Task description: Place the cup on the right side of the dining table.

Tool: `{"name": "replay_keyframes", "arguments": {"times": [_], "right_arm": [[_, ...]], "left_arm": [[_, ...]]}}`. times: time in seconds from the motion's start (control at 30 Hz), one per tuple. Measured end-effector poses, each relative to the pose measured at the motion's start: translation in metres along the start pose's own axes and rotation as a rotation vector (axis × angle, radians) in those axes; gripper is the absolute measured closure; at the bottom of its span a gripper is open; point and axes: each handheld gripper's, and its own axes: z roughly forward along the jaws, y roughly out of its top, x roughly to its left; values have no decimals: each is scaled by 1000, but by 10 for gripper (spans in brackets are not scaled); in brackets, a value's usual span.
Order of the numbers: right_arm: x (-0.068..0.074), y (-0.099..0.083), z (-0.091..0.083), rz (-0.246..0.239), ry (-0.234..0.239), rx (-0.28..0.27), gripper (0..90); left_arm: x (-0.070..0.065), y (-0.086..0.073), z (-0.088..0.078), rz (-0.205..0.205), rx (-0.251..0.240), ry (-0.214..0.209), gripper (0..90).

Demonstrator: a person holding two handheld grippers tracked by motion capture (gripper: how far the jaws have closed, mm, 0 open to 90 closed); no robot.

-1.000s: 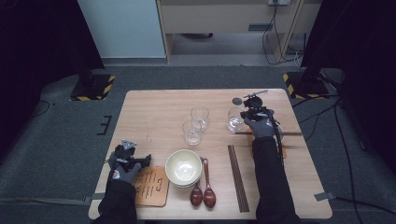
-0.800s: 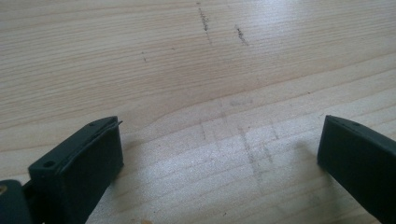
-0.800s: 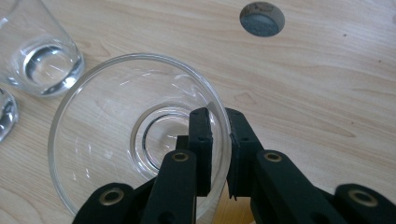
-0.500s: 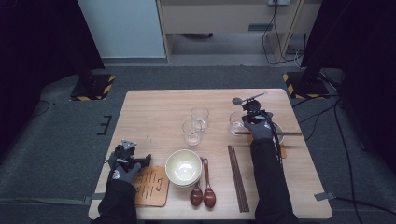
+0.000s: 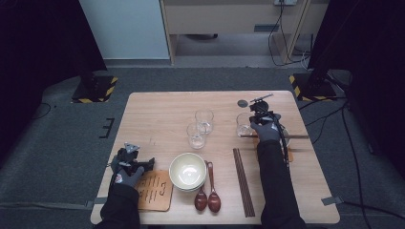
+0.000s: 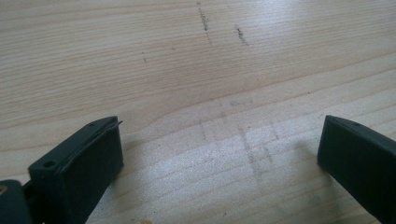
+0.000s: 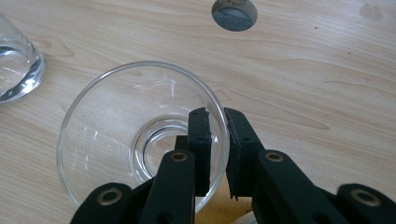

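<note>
— Scanning big to small: wooden table (image 5: pixel 157 114) first, with a cream bowl (image 5: pixel 187 171) near my edge, dark chopsticks (image 5: pixel 242 180) beside it, two red spoons (image 5: pixel 207 198) between them. What's in hand?

— Right gripper (image 7: pixel 215 122) pinches the rim of a clear glass (image 7: pixel 116 140), one jaw inside the wall, the other outside, nearly pressed together with only the thin wall between. From above, that glass (image 5: pixel 244 125) stands upright at the far right of the table, well apart from two other glasses (image 5: pixel 200 128) at mid-table.

— And the left?

— Left gripper (image 5: pixel 130 162) rests at the near left beside a small brown board (image 5: pixel 154 191), jaws spread wide over bare wood, holding nothing.

— How will the glass handle?

— Light, I judge, but rigid, slick and breakable. A rim hold lets it swing, so lift slowly, keep it upright, squeeze no harder than needed.

— Smallest thing?

— Dark round disc (image 7: pixel 234 14) just beyond the glass.
</note>
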Motion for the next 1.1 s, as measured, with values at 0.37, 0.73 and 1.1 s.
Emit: {"name": "replay_keyframes", "arguments": {"times": [0.37,0.73,1.1], "right_arm": [[0,0,-34,-14,26,-123,677],[4,-23,-83,-23,190,-296,398],[-14,-66,-127,21,129,-455,226]], "left_arm": [[0,0,0,0,0,0,0],[0,0,0,0,0,0,0],[0,0,0,0,0,0,0]]}}
